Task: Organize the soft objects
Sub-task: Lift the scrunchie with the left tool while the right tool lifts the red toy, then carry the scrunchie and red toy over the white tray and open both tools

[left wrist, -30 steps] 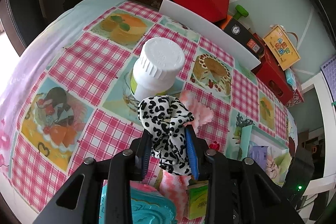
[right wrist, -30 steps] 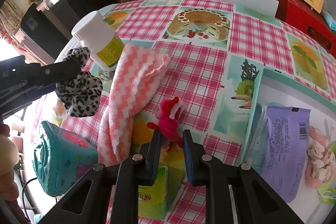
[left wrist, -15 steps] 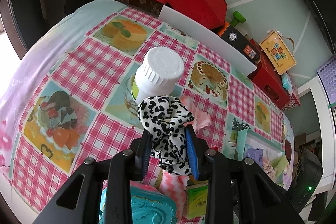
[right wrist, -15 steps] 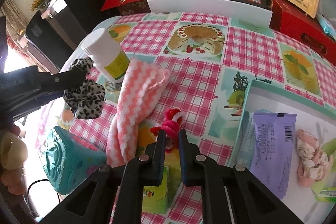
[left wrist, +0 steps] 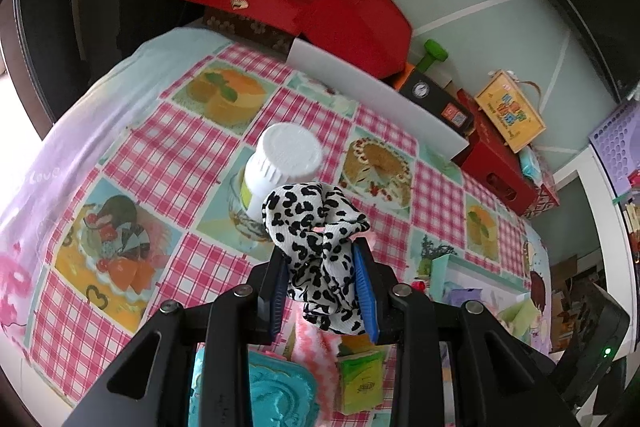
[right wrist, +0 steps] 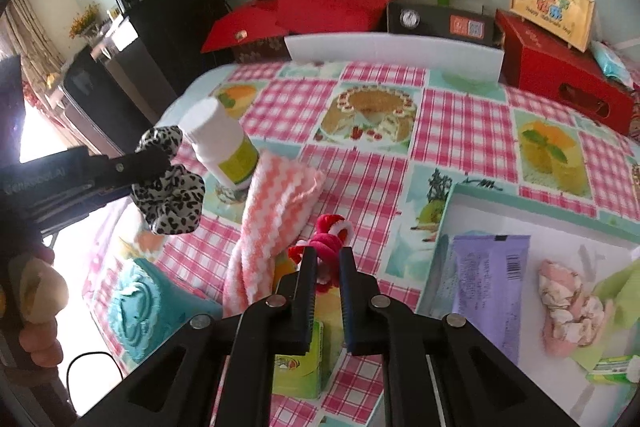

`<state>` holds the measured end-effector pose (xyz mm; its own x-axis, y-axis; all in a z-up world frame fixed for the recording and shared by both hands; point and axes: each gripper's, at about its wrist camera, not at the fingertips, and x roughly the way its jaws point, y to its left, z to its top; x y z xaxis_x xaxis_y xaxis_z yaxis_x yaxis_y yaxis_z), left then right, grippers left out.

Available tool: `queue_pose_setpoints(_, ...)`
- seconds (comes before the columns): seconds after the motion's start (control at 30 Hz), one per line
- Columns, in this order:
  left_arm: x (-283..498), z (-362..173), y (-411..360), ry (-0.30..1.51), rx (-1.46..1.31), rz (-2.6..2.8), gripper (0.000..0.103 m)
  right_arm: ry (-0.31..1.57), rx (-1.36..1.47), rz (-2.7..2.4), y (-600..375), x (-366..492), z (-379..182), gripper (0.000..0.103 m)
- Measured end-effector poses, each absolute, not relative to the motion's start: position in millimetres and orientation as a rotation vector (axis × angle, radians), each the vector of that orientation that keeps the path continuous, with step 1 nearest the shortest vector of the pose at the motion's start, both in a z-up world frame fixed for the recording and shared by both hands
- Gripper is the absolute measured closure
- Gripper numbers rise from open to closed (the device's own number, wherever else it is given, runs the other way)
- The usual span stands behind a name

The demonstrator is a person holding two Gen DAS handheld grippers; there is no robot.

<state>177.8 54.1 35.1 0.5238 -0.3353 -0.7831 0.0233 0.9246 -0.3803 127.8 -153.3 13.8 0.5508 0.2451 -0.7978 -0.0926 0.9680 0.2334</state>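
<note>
Both your grippers have risen above the checked tablecloth (left wrist: 168,155): left gripper (left wrist: 322,281) clamps a scrunchie (left wrist: 316,227), right gripper (right wrist: 327,269), just closed, pinches a red tie (right wrist: 330,241).

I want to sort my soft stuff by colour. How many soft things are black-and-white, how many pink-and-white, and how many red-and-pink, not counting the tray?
Black-and-white: 1, the scrunchie
Pink-and-white: 1, the striped cloth
Red-and-pink: 1, the small hair tie
Total: 3
</note>
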Motion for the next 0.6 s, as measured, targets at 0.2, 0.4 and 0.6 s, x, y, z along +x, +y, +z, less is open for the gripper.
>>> queue_pose_setpoints(0.2,170.1,50.7,37.2,0.964,-0.314,-0.270,0.071,0.896,0.207,0.151,-179.8,115.8,36.1,0.092)
queue_pose_setpoints(0.4,164.2,56.9,9.4,0.958,-0.263,-0.318,0.071,0.833,0.262,0.056,-223.7,100.4,52.7,0.092)
queue_pose_setpoints(0.6,153.8,59.8,-31.7,0.963,-0.184,-0.387,0.071,0.793,0.319,-0.048,-272.7,82.5,61.0,0.092)
